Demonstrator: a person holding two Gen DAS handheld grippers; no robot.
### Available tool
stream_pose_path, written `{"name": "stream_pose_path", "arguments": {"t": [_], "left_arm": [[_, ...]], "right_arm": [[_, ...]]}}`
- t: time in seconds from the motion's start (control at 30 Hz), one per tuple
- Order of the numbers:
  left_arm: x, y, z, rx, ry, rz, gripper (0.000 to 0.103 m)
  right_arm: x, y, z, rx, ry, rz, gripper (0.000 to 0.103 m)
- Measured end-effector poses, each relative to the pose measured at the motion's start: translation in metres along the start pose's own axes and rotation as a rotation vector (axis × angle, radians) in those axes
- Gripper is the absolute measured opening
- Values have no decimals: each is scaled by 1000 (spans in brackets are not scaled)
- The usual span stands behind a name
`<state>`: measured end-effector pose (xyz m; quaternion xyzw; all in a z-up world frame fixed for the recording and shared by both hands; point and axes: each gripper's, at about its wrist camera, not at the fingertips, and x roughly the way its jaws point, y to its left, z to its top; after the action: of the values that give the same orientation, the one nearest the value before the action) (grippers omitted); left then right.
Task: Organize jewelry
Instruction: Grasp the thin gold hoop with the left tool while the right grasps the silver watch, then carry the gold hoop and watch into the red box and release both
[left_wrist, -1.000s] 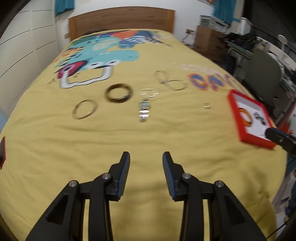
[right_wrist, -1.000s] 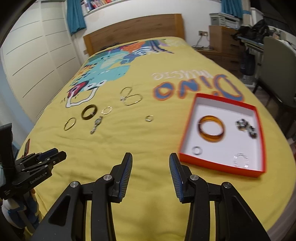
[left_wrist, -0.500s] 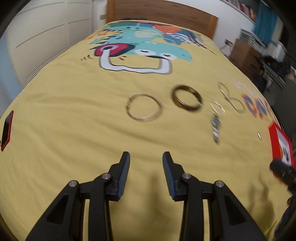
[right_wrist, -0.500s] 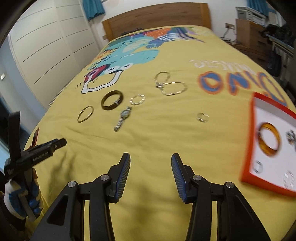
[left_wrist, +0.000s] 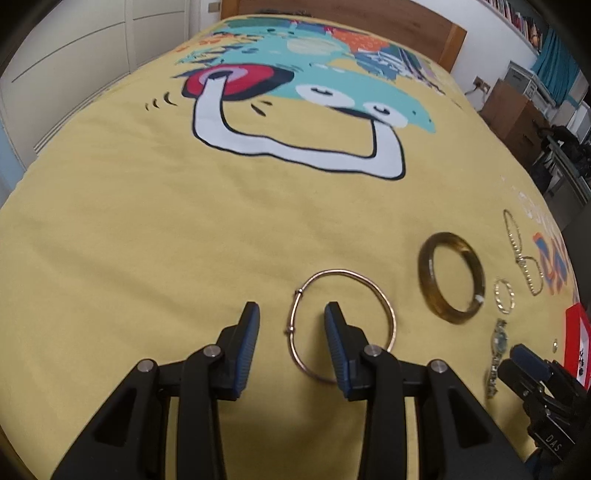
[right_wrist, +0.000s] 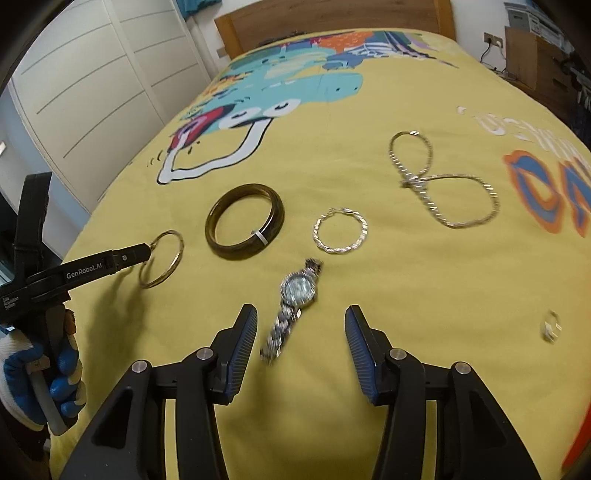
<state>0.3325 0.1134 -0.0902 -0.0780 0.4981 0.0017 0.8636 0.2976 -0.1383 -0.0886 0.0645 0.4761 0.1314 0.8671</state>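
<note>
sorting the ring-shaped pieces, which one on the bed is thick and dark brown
The dark brown bangle, lying between the thin gold bangle and the twisted silver hoop; both of those are thin metal.

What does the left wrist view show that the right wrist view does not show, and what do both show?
Only the left wrist view: the red box at its right edge, whole and uncut.
Only the right wrist view: a gloved hand holding the left tool.
Both: the thin gold bangle, the dark bangle, the watch, the silver hoop, the chain and the small ring.
</note>
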Motion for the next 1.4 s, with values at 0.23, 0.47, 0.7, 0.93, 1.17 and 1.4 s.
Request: {"name": "stream_pose_path", "arguments": {"t": [0.23, 0.47, 0.7, 0.93, 1.17, 1.4], "left_arm": [[10, -7, -1, 34, -8, 30, 34], [4, -18, -9, 80, -22, 15, 5], [-25, -29, -17, 112, -54, -5, 5], [-66, -50, -32, 148, -84, -22, 5], [-103, -80, -51, 202, -107, -28, 5], [-137, -142, -68, 266, -129, -109, 5]], "right_arm": [[20, 7, 8, -11, 5, -32, 47], [18, 4, 3, -10, 1, -26, 24], [-13, 6, -5, -24, -47, 10, 24], [-68, 2, -20, -9, -108, 21, 24], [-127, -18, -42, 11, -157, -14, 24], [-179, -58, -66, 59, -205, -77, 24]]}}
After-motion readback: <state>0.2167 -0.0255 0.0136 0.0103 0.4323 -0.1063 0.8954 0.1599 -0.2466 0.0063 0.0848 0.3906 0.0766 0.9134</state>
